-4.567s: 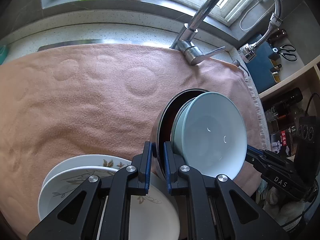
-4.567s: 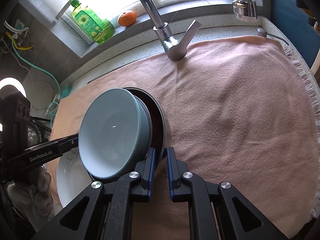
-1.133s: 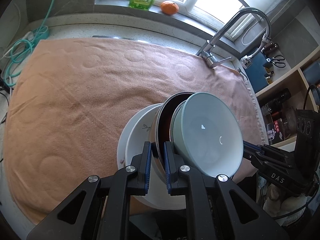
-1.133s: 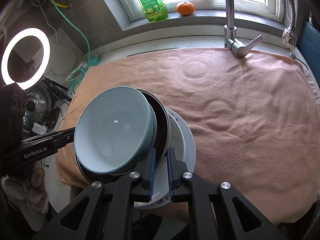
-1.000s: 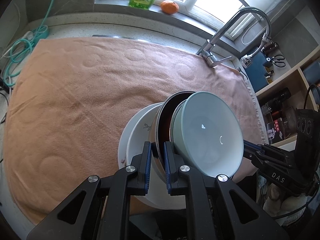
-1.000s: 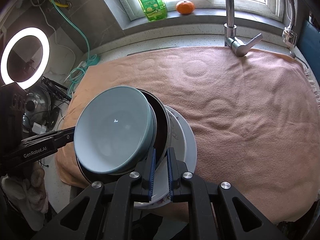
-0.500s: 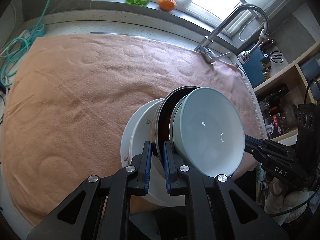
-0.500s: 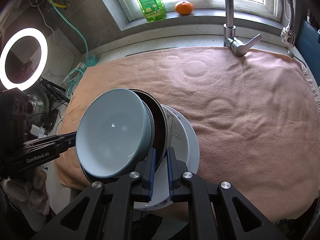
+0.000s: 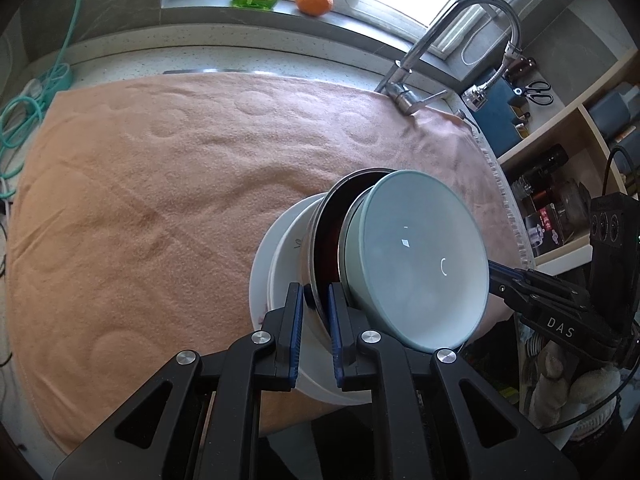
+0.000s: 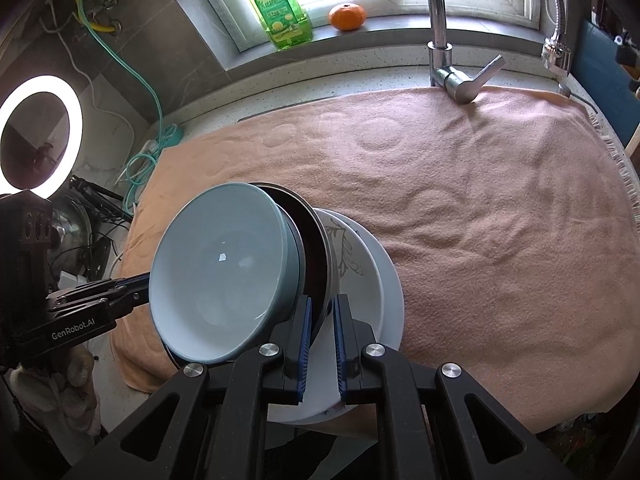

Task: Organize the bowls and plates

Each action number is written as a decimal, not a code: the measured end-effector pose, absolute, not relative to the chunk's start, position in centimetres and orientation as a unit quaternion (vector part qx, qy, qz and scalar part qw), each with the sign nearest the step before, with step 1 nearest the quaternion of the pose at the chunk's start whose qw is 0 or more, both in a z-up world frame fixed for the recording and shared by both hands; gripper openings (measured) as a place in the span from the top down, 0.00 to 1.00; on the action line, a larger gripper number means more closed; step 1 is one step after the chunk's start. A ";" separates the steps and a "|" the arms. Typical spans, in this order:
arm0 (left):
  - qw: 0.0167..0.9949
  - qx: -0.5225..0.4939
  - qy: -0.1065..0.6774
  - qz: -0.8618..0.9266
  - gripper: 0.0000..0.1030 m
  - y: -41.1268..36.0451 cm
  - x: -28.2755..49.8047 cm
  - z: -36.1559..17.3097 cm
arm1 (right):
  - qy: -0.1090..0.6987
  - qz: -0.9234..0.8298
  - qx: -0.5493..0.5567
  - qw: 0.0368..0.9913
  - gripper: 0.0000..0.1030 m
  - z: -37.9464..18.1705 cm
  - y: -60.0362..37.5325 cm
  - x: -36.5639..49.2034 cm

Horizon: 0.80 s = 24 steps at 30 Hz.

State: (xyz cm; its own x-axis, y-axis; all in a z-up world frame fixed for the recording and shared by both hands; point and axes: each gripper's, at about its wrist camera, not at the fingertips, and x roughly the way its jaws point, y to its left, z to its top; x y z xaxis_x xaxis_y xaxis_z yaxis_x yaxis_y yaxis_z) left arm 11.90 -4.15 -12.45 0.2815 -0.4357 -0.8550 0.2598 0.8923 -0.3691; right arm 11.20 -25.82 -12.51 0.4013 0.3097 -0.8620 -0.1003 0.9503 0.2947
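Note:
A steel bowl with a dark inside (image 9: 320,240) (image 10: 316,236) carries a pale blue bowl (image 9: 416,264) (image 10: 216,280) nested in it. My left gripper (image 9: 316,304) is shut on the steel rim at one side. My right gripper (image 10: 320,316) is shut on the opposite rim. Each shows in the other's view, the right gripper (image 9: 496,276) and the left gripper (image 10: 140,284). Stacked white plates with a leaf print (image 9: 280,256) (image 10: 372,276) lie under the bowls at the front edge of a peach towel (image 9: 160,200) (image 10: 500,220). Whether the bowls touch the plates is hidden.
A chrome faucet (image 9: 404,96) (image 10: 440,40) stands at the towel's far side. A green soap bottle (image 10: 280,8) and an orange (image 10: 347,16) sit on the sill. Shelves with bottles (image 9: 560,200) are on the right, and a ring light (image 10: 40,136) and cables are on the left.
Since the oldest frames both grippers have drawn far back from the towel with the bowls, which now sit over the white plates. In the last second both views only rolled slightly.

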 end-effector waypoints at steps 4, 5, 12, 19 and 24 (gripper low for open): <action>0.806 -0.064 0.549 -0.210 0.86 -3.8 11.8 -11.8 | 0.530 0.112 0.107 0.834 0.90 -12.6 -25.8 11.1; 0.808 -0.065 0.548 -0.207 0.86 -3.7 11.8 -11.7 | 0.529 0.111 0.107 0.835 0.90 -12.6 -25.8 11.1; 0.825 -0.079 0.536 -0.159 0.84 -2.6 11.0 -11.3 | 0.524 0.125 0.099 0.837 0.90 -12.1 -26.1 11.0; 0.838 -0.100 0.522 -0.123 0.84 -1.5 9.4 -10.6 | 0.509 0.142 0.096 0.843 0.87 -11.0 -26.6 10.5; 0.854 -0.098 0.499 -0.112 0.83 -1.7 7.5 -9.1 | 0.487 0.147 0.084 0.857 0.79 -9.8 -26.7 9.3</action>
State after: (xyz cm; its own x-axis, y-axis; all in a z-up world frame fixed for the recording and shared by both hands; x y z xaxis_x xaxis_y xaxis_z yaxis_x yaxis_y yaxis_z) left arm 7.47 -1.69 -9.09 0.4761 -0.2894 -0.8304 0.0941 0.9556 -0.2791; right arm 9.26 -26.71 -9.84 0.4835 0.3335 -0.8093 -0.1692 0.9427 0.2874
